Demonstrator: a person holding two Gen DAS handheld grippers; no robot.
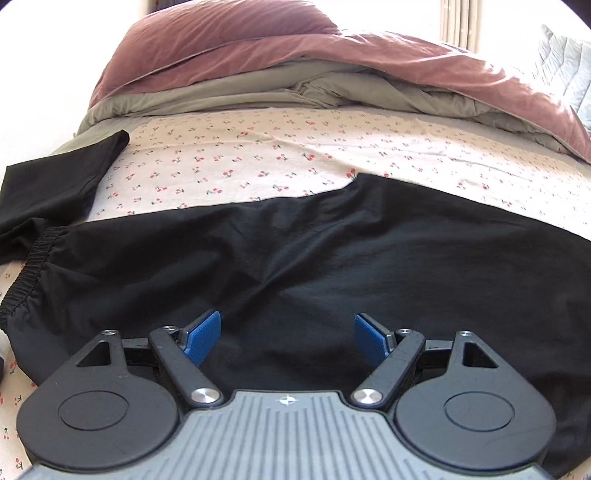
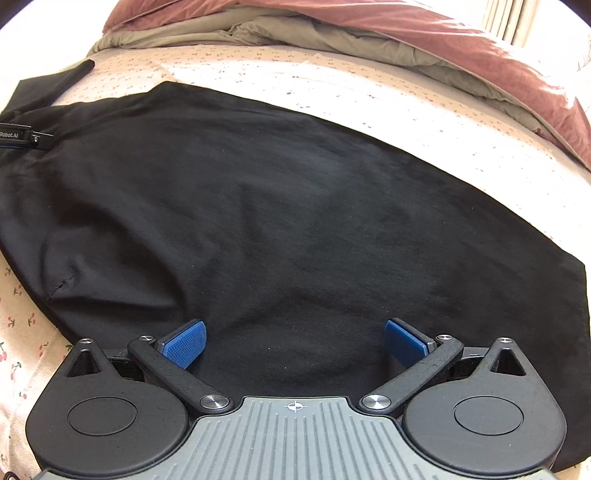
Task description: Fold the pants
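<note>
Black pants (image 1: 295,258) lie flat across the cherry-print bed sheet (image 1: 258,158). The elastic waistband (image 1: 27,266) is at the left in the left wrist view, and one leg (image 1: 55,181) stretches away at the far left. My left gripper (image 1: 287,338) is open and empty, just above the pants near the waist. In the right wrist view the pants (image 2: 295,203) fill the middle, with the hem edge (image 2: 581,302) at the right. My right gripper (image 2: 294,341) is open and empty over the leg fabric. Part of the left gripper (image 2: 22,138) shows at the left edge.
A pink and olive duvet (image 1: 295,70) is bunched at the far side of the bed, also in the right wrist view (image 2: 369,33). A light quilted pillow (image 1: 565,70) lies at the far right. Bare sheet (image 2: 406,96) lies between pants and duvet.
</note>
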